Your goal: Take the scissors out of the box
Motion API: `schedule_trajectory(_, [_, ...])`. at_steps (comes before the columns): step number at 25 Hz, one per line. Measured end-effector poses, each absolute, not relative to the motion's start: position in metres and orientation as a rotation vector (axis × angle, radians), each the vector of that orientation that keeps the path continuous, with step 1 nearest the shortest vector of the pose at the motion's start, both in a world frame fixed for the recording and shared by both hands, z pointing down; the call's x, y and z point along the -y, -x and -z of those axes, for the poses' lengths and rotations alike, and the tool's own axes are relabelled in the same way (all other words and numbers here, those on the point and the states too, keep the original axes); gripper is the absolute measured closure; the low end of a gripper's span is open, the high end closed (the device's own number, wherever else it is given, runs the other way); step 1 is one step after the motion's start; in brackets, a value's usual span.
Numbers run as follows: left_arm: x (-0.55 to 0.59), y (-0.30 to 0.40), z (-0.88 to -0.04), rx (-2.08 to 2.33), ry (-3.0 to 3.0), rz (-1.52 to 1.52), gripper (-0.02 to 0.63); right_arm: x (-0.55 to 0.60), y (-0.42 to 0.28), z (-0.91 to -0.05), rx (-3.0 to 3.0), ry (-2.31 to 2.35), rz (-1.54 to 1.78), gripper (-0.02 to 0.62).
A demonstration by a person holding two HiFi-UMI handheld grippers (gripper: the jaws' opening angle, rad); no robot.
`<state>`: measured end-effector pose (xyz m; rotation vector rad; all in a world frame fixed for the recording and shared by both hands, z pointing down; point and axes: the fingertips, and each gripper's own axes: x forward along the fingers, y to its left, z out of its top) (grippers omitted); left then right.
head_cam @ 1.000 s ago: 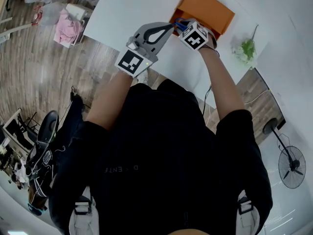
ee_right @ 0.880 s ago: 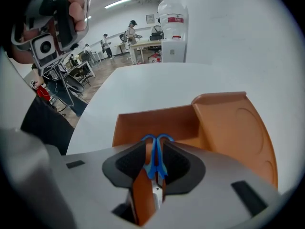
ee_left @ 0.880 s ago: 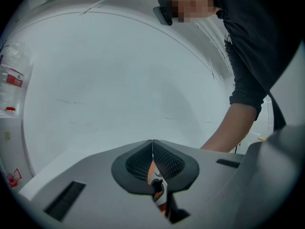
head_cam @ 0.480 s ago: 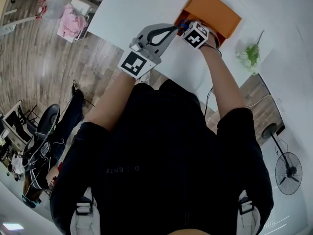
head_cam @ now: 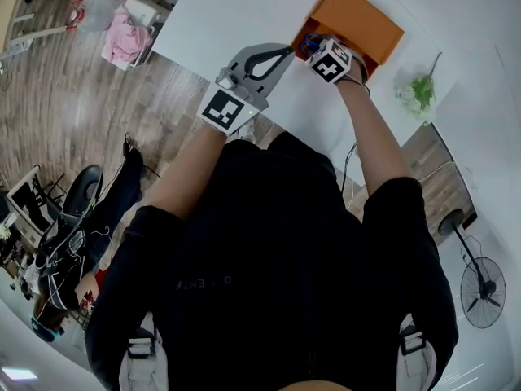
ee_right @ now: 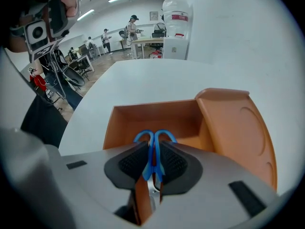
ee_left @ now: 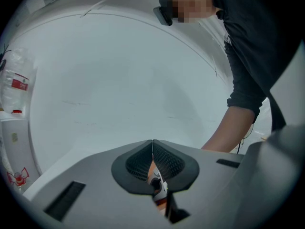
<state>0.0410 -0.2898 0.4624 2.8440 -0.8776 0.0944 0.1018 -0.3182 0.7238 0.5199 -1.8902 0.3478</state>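
Note:
An open orange box (ee_right: pixel 143 116) stands on the white table (ee_right: pixel 143 80), its lid (ee_right: pixel 238 132) hinged back to the right. Blue-handled scissors (ee_right: pixel 155 137) stand inside it with the loops up. My right gripper (ee_right: pixel 152 149) points steeply down into the box, and its closing jaws have their pads against the blue handles. In the head view the box (head_cam: pixel 362 19) is at the top, with the right gripper (head_cam: pixel 313 49) at its near edge. My left gripper (head_cam: pixel 286 52) hovers level just left of it, and in its own view the left gripper (ee_left: pixel 152 144) is shut on nothing.
A green plant sprig (head_cam: pixel 415 92) lies on the table right of the box. A large water bottle (ee_right: pixel 177 18) stands beyond the table's far edge. The near table edge runs just below the grippers, and a floor fan (head_cam: pixel 480 287) stands at the lower right.
The right gripper has sunk slightly toward the box's near edge. The left gripper has stayed where it was.

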Motion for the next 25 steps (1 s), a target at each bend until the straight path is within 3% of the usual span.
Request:
schedule_trajectory(11, [0.269,-0.038,-0.444,0.834,-2.889,-0.073,0.586,0.315,-0.105,-0.665,2.091,-0.806,-0.449,0.509])
schedule_trajectory(25, [0.247,-0.036,-0.416,0.792,-2.953,-0.029,0.586,0.303,-0.109,-0.591,2.258,-1.036,-0.319,0.511])
